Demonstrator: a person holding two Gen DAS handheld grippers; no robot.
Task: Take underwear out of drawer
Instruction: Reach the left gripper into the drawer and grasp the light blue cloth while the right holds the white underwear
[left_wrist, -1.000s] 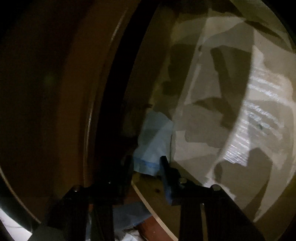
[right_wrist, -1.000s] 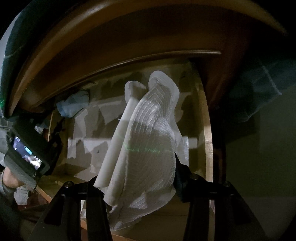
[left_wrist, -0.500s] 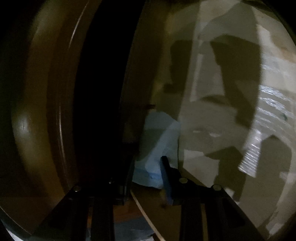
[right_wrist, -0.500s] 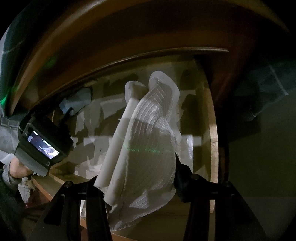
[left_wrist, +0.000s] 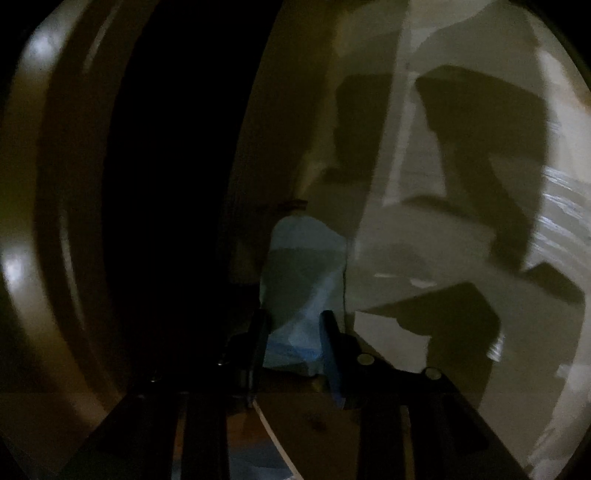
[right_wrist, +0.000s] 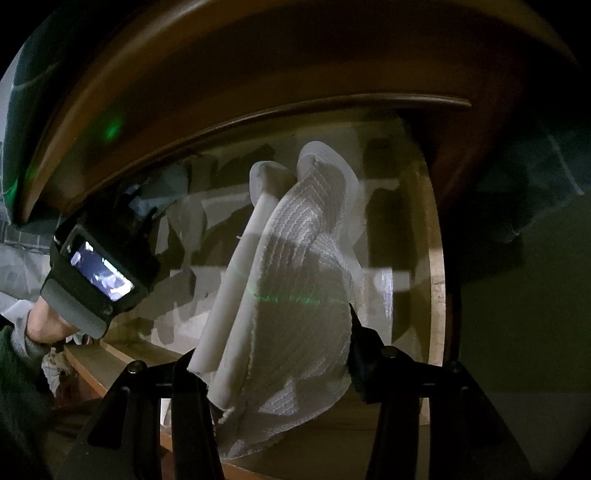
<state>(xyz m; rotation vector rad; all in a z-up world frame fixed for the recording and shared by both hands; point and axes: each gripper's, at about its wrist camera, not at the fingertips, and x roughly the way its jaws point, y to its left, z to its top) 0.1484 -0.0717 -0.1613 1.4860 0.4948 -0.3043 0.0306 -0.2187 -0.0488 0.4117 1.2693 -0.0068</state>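
White ribbed underwear (right_wrist: 295, 295) clamped in right hand-held gripper (right_wrist: 273, 354), above open drawer (right_wrist: 436, 280). Pale blue underwear (left_wrist: 303, 280) in drawer corner, between narrowly parted left hand-held gripper (left_wrist: 291, 332) fingers; contact unclear.

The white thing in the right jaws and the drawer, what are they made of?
The white garment looks like soft knitted cloth, probably cotton: zigzag ribbing shows and it droops in folds. The drawer seems to be wood with a smooth brown finish; its pale edge shows grain. Its inside looks lined with whitish paper, though that is unclear.
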